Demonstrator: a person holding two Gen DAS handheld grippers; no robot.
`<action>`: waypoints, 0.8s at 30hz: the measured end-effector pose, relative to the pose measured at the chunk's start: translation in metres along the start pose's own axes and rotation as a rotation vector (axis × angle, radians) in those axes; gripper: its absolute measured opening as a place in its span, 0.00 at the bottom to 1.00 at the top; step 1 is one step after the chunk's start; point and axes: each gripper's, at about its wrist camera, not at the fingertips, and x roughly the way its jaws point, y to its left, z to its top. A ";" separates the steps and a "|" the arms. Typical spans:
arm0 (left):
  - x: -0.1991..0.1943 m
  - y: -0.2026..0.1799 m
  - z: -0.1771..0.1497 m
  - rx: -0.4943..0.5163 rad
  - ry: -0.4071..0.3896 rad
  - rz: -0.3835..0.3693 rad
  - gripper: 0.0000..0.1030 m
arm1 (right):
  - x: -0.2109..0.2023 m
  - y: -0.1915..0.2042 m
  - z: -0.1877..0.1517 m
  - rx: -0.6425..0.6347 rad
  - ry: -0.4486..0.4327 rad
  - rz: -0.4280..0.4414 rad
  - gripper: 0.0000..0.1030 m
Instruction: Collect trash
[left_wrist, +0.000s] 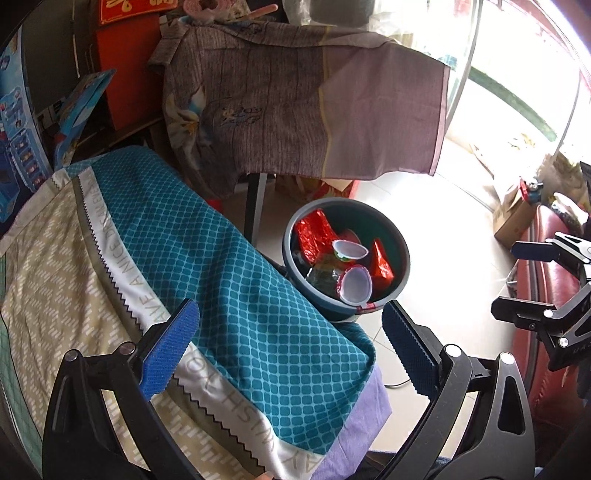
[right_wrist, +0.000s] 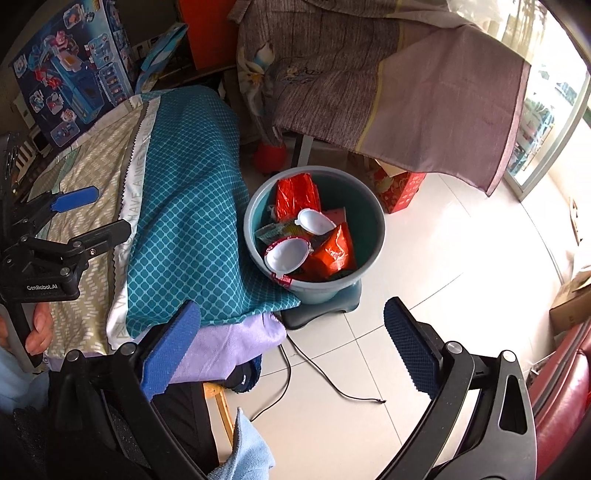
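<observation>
My right gripper (right_wrist: 291, 350) stands wide and empty, and my left gripper (left_wrist: 291, 354) is the same, nothing between the pads of either. The bin (right_wrist: 364, 206) sits on the floor just beside the covered table (right_wrist: 184, 192), ahead of and below both tools, with wrappers (right_wrist: 334, 253) and two white cups (right_wrist: 286, 254) already inside. The right is nearer, I judge; no loose trash shows on the cloth.

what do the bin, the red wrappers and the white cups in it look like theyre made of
Bin: likely moulded plastic, grey-teal, smooth matt wall.
Red wrappers: apparently foil or metallised film, crinkled with bright glints.
White cups: probably thin formed plastic, smooth and faintly glossy, with a peel tab at the rim.
</observation>
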 end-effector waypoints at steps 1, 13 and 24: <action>-0.001 0.000 -0.002 -0.002 0.002 0.000 0.96 | -0.001 0.000 -0.002 0.002 -0.003 -0.004 0.93; -0.010 -0.006 -0.022 -0.008 0.012 0.017 0.96 | -0.004 0.009 -0.028 -0.004 -0.032 -0.033 0.93; -0.003 -0.005 -0.026 -0.022 0.030 0.025 0.96 | 0.006 0.013 -0.031 -0.020 -0.016 -0.044 0.93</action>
